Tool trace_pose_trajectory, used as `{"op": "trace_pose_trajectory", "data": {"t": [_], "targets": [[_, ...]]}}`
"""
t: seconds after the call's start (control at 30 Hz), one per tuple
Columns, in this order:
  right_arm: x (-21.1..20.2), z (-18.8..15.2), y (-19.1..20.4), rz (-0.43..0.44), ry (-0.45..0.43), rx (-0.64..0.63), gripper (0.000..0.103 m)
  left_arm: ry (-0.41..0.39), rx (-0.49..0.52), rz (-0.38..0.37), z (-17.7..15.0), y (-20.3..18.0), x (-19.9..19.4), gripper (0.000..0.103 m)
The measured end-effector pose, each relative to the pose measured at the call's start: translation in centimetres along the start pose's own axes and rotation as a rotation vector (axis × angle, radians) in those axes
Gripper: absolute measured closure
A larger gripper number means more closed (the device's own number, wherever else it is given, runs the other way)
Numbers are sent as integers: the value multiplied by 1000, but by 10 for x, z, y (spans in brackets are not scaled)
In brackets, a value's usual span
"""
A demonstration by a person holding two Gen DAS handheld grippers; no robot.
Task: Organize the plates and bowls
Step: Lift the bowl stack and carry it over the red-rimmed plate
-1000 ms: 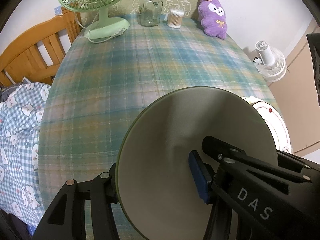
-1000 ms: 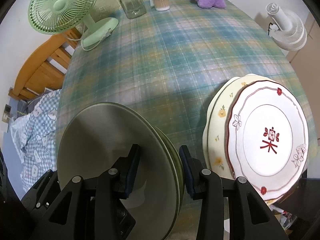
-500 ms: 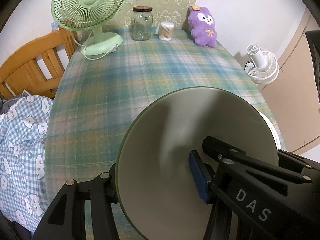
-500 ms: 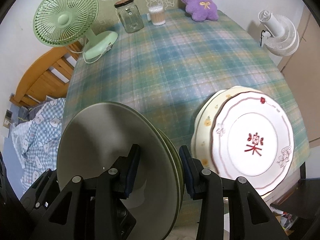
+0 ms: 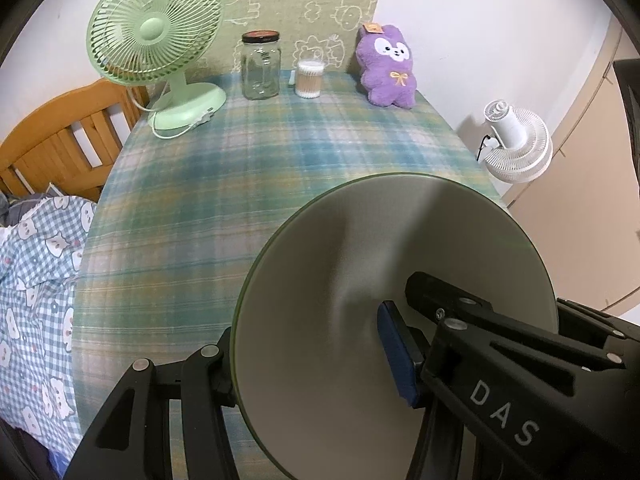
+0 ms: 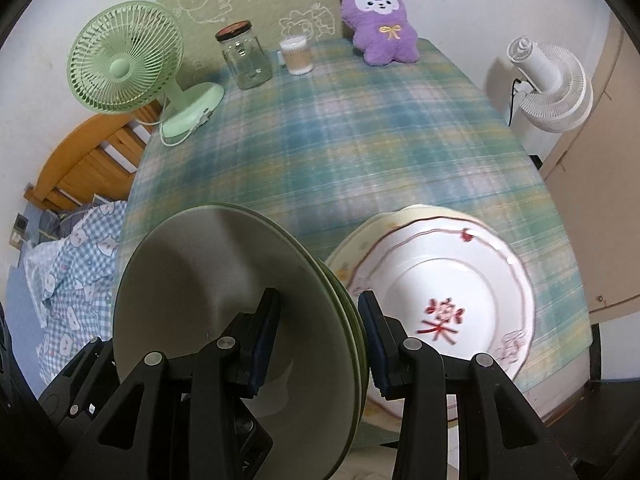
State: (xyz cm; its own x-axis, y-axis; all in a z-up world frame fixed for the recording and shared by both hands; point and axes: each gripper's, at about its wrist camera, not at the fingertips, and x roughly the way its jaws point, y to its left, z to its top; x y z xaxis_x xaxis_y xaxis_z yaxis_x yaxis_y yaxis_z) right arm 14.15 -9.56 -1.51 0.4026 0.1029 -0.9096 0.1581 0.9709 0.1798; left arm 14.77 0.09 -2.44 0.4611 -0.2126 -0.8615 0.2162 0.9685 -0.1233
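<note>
Green plates (image 6: 224,304): stack held on edge above the tablecloth (image 6: 340,152), clamped between both grippers, left (image 5: 312,364) and right (image 6: 318,336). White plate (image 6: 452,292) on cream plate (image 6: 360,244), right, flat on cloth.

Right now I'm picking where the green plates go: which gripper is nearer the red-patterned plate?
Right. The right gripper grips the green plates just beside the red-patterned plate. The left gripper view doesn't show that plate.
</note>
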Motion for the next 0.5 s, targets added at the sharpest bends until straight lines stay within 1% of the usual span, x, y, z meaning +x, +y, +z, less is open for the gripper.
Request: {"op": "trace_pose_trajectory", "data": {"t": [0.27,0.5], "targets": [[-7,7,-41,-3,1,-2,59,-1,-5,0,1,-38,5,46],[-4,10,-75,-10,25,-3,59,22,-19,-1,1,-71,18,46]]}}
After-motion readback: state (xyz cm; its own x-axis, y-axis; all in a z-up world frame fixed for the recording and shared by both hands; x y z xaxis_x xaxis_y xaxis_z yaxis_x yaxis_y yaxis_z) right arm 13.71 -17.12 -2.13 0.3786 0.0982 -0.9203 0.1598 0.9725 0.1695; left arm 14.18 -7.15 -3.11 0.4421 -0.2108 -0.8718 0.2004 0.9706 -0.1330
